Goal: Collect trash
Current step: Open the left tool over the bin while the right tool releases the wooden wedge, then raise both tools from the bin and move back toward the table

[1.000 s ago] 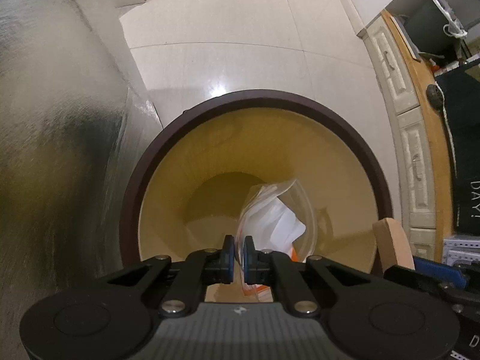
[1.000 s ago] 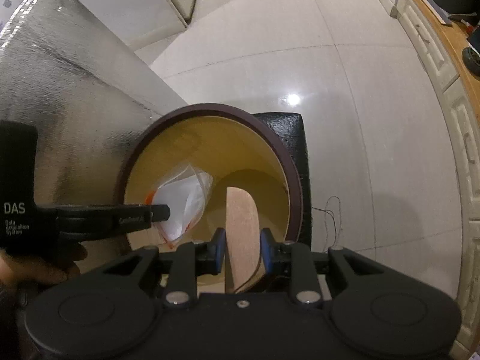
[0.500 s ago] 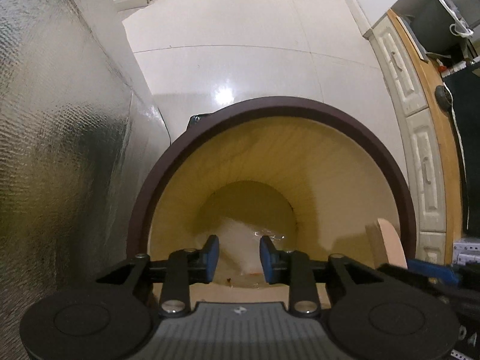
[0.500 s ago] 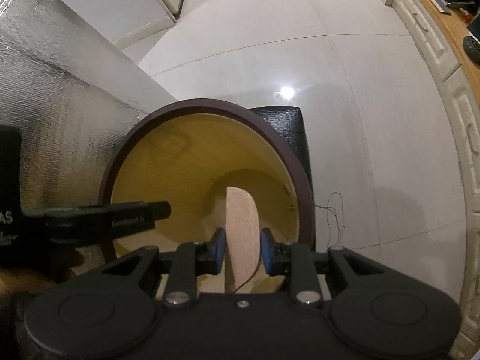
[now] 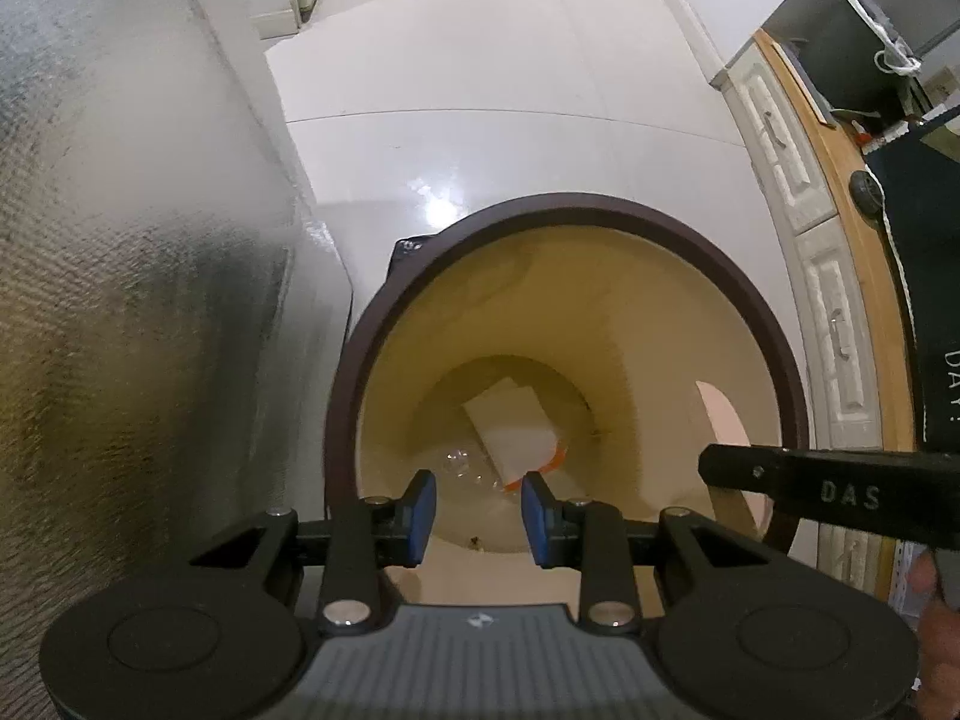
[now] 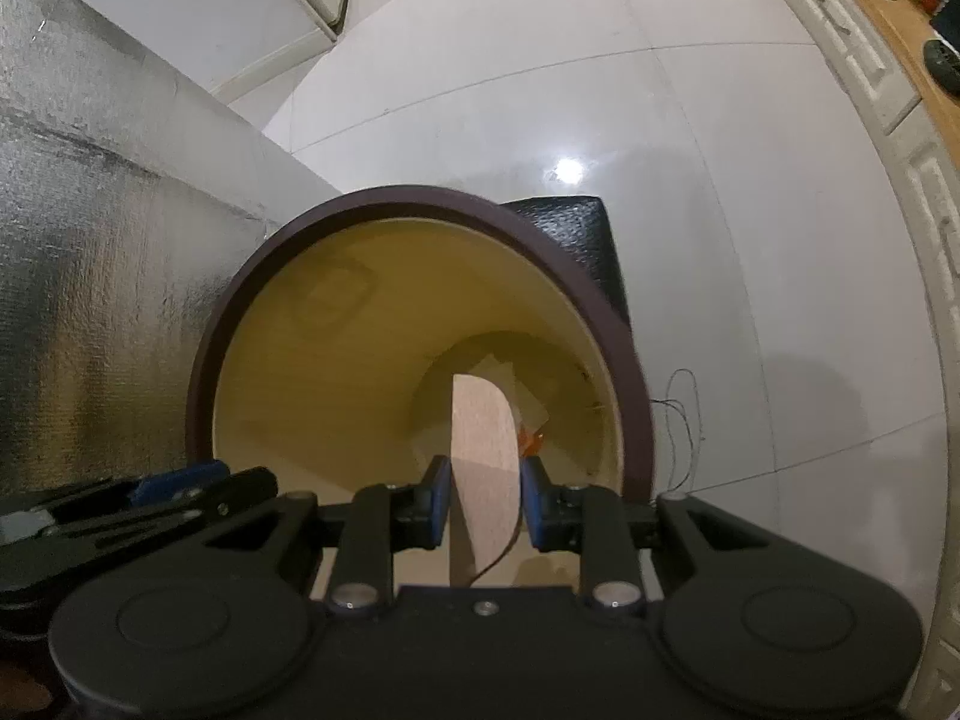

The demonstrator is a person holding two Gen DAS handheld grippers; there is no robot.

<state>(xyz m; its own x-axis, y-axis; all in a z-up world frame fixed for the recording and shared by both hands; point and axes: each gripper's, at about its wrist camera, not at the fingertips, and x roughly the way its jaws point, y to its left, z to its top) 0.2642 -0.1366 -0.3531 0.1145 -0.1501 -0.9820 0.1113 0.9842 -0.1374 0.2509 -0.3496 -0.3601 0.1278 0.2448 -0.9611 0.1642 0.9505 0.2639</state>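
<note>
- My left gripper point(image 5: 478, 510) is now hanging released above the bin point(image 5: 600, 211); a second ago it was clenched on the plastic bag point(image 5: 510, 432), and its jaws are standing apart with nothing between them.
- The plastic bag with white paper and an orange bit is now lying on the bin floor, well below my left jaws, so that piece is counting as collected.
- My right gripper point(image 6: 485, 495) is grasping the pinkish curved flat piece point(image 6: 483, 438) edge-on, same grip as a second ago, and holding it over the bin mouth; it is not yet dropped.
- I'm judging the next step as letting the right piece go into the bin.
- Counting: one bin, dark rim and yellow inside; one bag already in it; one piece held, so two trash items in view.
- Also counting two grippers, one black block point(image 6: 576, 240) behind the bin, one silver foil panel point(image 5: 132, 240) beside it.
- The white tile floor point(image 5: 510, 60) is showing no other trash that I can make out.
</note>
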